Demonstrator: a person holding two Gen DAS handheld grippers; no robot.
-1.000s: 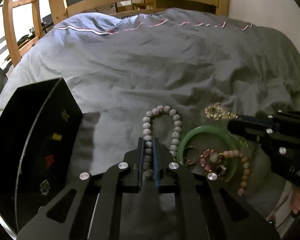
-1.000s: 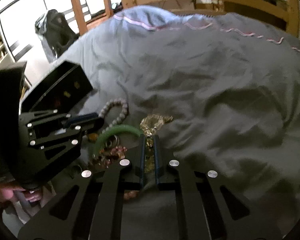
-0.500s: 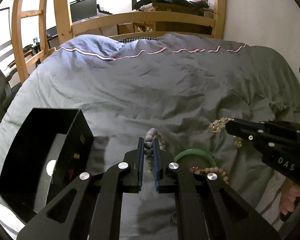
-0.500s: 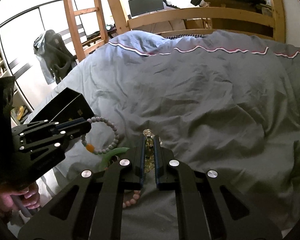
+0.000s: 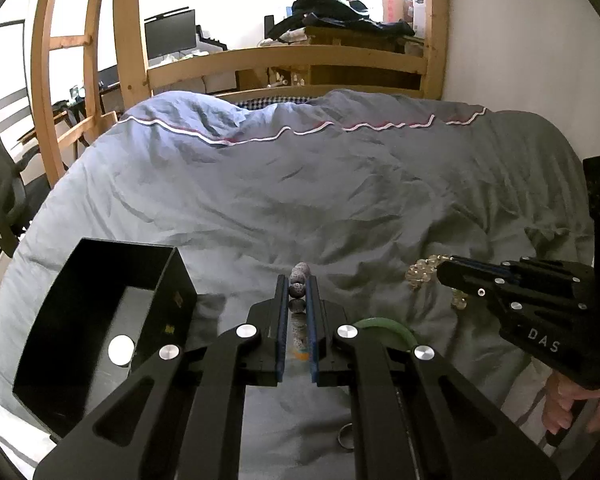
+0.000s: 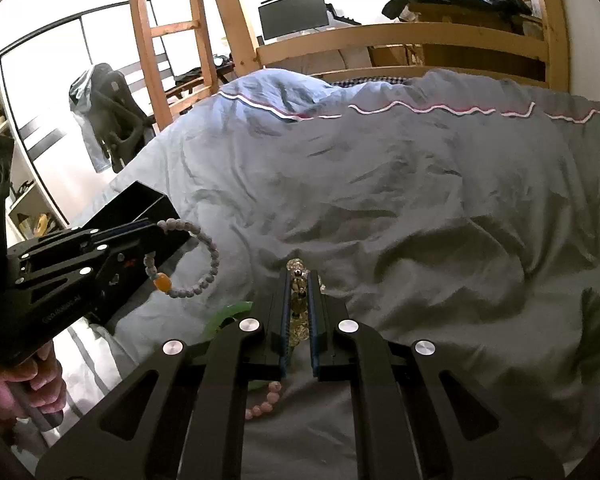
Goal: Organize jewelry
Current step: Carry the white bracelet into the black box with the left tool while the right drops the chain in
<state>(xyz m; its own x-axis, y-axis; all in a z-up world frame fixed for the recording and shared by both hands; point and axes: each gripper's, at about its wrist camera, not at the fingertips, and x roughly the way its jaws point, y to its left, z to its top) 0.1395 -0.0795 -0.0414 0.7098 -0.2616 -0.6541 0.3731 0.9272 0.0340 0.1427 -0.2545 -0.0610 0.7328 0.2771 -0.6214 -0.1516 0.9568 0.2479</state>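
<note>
Both grippers are up off the grey duvet (image 5: 320, 184), each with a catch. The left gripper (image 5: 298, 280) has its fingers clamped on the grey bead bracelet (image 6: 204, 264); from the right wrist camera the loop hangs free below the fingertips, an orange bead (image 6: 162, 283) at its low point, clear of the bedding. The landmark here is the black box (image 5: 100, 320), sitting open on the duvet, and the left gripper is just to the right of its near corner, raised above the bedding. The bracelet dangles close beside the box's right wall, outside it, not over the opening.

Further right of the box, the right gripper (image 6: 299, 276) is squeezed tight on a clear crystal bracelet (image 5: 422, 274), whose glassy beads poke out past the fingertips and hang a little beneath them. That one is well away from the box, with the left gripper between.

Down on the duvet, right of the box and below the two tools, lies a green bangle (image 5: 384, 326), mostly hidden behind the left gripper's body. A pink bead bracelet (image 6: 266, 400) rests beside it, and a small metal ring (image 5: 345, 436) sits nearer the camera. The person's right hand (image 5: 580, 404) grips the handle at the far right; the left hand (image 6: 32, 384) shows at the opposite edge.
</note>
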